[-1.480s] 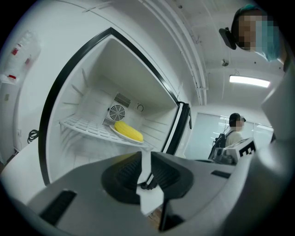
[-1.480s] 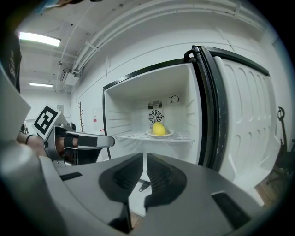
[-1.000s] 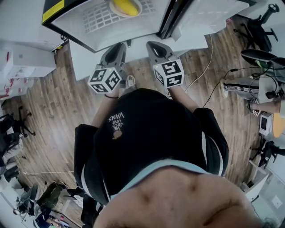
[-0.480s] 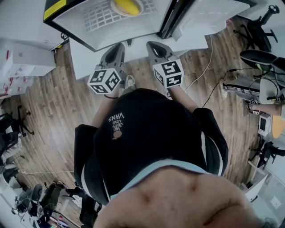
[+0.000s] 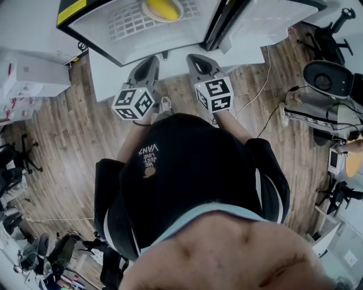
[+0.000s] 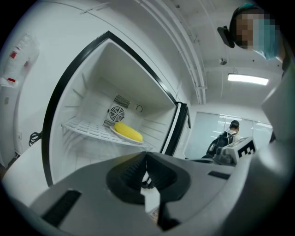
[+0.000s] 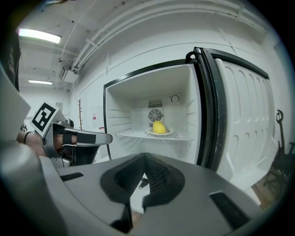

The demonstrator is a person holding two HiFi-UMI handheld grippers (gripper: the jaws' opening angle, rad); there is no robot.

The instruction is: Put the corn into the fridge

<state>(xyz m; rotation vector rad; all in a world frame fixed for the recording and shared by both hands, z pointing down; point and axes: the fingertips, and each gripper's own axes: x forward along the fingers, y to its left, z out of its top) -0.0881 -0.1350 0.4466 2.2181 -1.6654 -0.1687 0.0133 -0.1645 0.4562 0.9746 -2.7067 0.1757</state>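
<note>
**Head view: corn (image 5: 160, 8) lies in the open fridge (image 5: 93, 31); both my grippers are closed and hold nothing**

Furthest left, my left gripper (image 5: 151, 59) is above the wooden floor (image 5: 68, 141). It points at the fridge opening from just outside its front edge. In the left gripper view its jaws are pressed together at the tips, with nothing pinched between them.

Past it, inside the white compartment, a wire shelf (image 5: 127, 22) spans from wall to wall. On that shelf sits a pale plate (image 6: 113, 130), and the yellow corn lies on the plate. It is roughly mid-shelf, in front of the round fan grille (image 6: 116, 113) on the back wall. The corn is well apart from both grippers.

To the right, my right gripper (image 5: 196, 56) is alongside the left one and aims into the same opening. In the right gripper view its jaws are also squeezed together, with nothing between them.

Furthest right, the fridge door (image 5: 249, 20) is swung wide open, and its moulded white inner face is turned towards me.
</note>
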